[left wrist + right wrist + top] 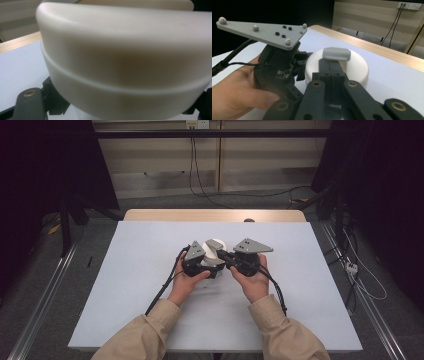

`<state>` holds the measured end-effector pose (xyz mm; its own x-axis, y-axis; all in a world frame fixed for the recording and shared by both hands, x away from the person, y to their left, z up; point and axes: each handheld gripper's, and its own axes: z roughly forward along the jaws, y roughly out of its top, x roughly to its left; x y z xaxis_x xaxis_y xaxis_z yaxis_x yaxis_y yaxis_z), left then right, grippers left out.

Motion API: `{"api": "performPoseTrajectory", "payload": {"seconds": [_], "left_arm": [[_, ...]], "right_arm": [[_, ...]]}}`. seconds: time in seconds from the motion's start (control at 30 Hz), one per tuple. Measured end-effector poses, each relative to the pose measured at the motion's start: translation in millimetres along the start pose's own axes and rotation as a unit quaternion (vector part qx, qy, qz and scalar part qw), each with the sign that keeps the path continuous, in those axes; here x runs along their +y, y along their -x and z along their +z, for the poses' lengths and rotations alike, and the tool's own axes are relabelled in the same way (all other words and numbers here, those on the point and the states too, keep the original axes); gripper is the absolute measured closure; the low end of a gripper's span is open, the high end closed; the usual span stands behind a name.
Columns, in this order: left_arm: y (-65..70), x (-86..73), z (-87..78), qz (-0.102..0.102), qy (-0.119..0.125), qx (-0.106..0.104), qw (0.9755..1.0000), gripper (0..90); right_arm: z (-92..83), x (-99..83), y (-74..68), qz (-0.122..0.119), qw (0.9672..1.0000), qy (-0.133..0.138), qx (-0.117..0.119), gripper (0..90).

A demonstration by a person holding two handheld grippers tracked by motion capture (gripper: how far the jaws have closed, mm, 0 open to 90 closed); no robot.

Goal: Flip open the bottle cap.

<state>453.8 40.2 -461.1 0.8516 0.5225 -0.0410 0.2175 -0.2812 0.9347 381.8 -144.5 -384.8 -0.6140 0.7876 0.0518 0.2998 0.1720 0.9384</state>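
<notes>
A round white container (214, 252) sits near the middle of the counter (125, 285), a little toward its far edge, with both grippers pressed in around it. In the high view the left gripper (196, 260) comes at it from the left and the right gripper (235, 257) from the right, each held in a hand, with the grey plates on top of them flanking the container. In the left gripper view the container (125, 62) looms right against the camera, its cream wall and a raised seam across it seated between the dark jaw parts at the lower corners; the jaws appear clamped on its body, though their tips are hidden. In the right gripper view the right gripper (334, 63) has its two black jaws drawn together on a small grey knob (336, 54) on top of the white container (357, 67), while the left gripper (279, 67) and its hand (234, 92) sit touching the container's far side.
</notes>
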Motion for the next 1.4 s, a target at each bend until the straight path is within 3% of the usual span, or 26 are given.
{"api": "performPoseTrajectory", "payload": {"seconds": [1.4], "left_arm": [[-0.3,0.0,0.6,-0.005,0.001,-0.003,1.0,18.4]], "right_arm": [[19.0,24.1,4.3,-0.016,0.9997,-0.001,-0.017,90.0]]}}
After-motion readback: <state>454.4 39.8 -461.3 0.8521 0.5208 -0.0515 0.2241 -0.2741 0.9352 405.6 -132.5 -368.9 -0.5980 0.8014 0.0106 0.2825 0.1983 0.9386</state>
